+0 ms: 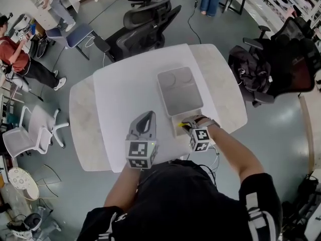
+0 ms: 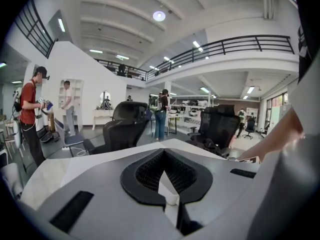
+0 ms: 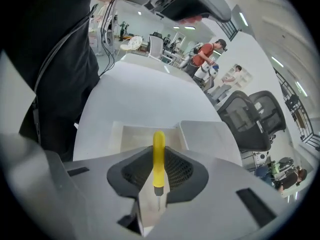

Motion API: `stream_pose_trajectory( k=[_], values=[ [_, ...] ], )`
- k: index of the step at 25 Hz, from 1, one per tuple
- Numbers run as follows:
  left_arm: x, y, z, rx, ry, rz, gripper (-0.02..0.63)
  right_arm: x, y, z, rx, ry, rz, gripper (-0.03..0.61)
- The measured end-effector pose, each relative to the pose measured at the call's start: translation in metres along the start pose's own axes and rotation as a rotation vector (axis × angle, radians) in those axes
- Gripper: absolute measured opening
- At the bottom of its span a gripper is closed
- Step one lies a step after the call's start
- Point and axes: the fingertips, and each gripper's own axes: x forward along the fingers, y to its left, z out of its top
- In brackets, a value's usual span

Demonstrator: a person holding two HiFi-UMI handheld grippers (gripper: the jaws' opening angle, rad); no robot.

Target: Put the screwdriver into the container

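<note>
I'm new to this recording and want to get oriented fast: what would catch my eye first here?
The yellow screwdriver stands out, clamped in the right gripper over a small open container near the front edge of the white table. Just beyond the container lies a larger grey rectangular piece, and the left gripper hangs empty beside them.

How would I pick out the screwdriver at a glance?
Start at the white table, then its near edge, where the right hand-held gripper hangs over a small open beige container. The slim yellow-handled screwdriver is clamped between its jaws, the only bright yellow thing there.
</note>
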Motion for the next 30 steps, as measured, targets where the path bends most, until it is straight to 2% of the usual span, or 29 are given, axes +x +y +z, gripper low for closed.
stream_pose_trajectory(
  k=[7, 15, 17, 20, 24, 26, 30],
  values=[
    [-0.012, 0.012, -0.005, 0.001, 0.007, 0.032, 0.006, 0.023, 0.013, -0.013, 0.090, 0.059, 0.096, 0.064],
    [-0.020, 0.017, -0.008, -0.013, 0.012, 0.036, 0.006, 0.039, 0.015, -0.016, 0.150, 0.083, 0.128, 0.066],
    [-0.019, 0.016, -0.007, -0.005, 0.011, 0.035, 0.006, 0.039, 0.014, -0.014, 0.197, 0.064, 0.147, 0.084],
    [-0.017, 0.013, -0.005, 0.004, 0.008, 0.026, 0.006, 0.034, 0.010, -0.012, 0.234, 0.043, 0.169, 0.150],
    [-0.014, 0.006, -0.004, 0.012, 0.005, 0.009, 0.006, 0.022, 0.002, -0.011, 0.269, 0.008, 0.116, 0.154],
    [-0.011, 0.003, -0.004, 0.015, 0.006, -0.002, 0.006, 0.011, -0.005, -0.009, 0.337, -0.028, 0.072, 0.142],
    [-0.002, -0.004, -0.002, 0.021, 0.003, -0.028, 0.006, -0.017, -0.029, -0.010, 0.518, -0.110, -0.050, 0.075]
  ],
)
